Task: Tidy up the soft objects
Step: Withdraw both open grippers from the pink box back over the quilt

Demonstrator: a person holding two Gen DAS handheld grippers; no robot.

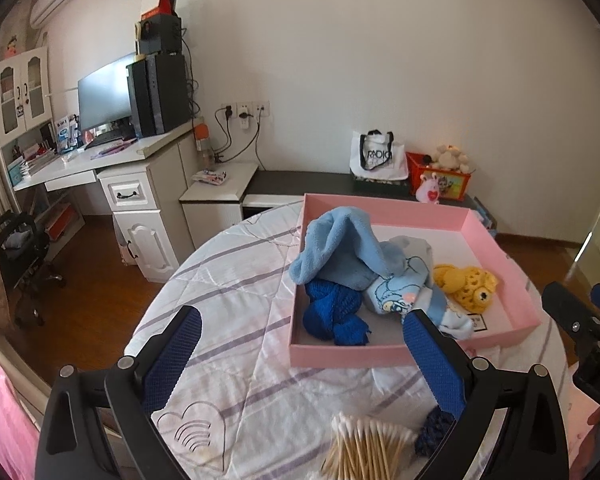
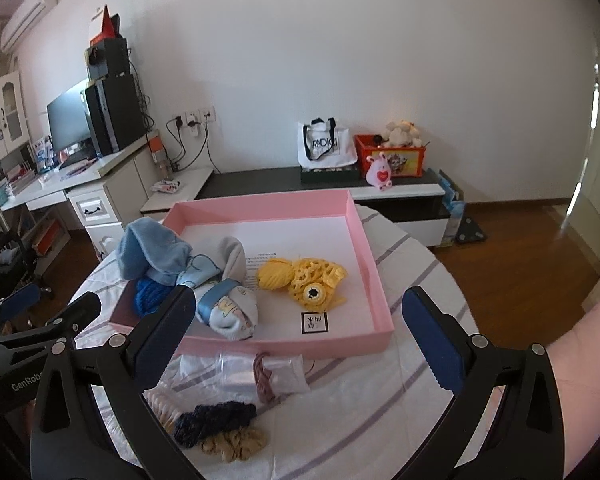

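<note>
Both grippers hang wide open and empty over the quilted bed, as far as I can see from my end: my left gripper [image 1: 300, 356] sits just short of the pink box [image 1: 416, 354], near its front left corner, and my right gripper [image 2: 300, 328] faces the same box's front wall.

Inside the pink box, against its left wall, a light blue fleece cloth [image 1: 340, 248] is draped over a dark blue knitted piece [image 1: 334, 314]. Just right of those lie pale blue socks with a cartoon print [image 1: 400, 292], rolled together. Toward the middle of the box sits a yellow crocheted toy [image 2: 304, 280], with a small square label [image 2: 315, 322] on the box floor in front of it; I cannot read its marks.

On the bed in front of the box I see a clear plastic bag [image 2: 236, 372] with a mauve cord [image 2: 262, 376] lying on it, a navy scrunchie [image 2: 216, 420] and a tan scrunchie [image 2: 236, 444] touching each other. A bundle of cotton swabs [image 1: 364, 448] fills the bottom of the left view.

Behind the box, on a low dark shelf [image 2: 260, 180] along the wall, a white tote bag [image 2: 326, 146] reads "RADIO". My left gripper's body, seen from the right camera, carries lettering that starts "GenRob".
</note>
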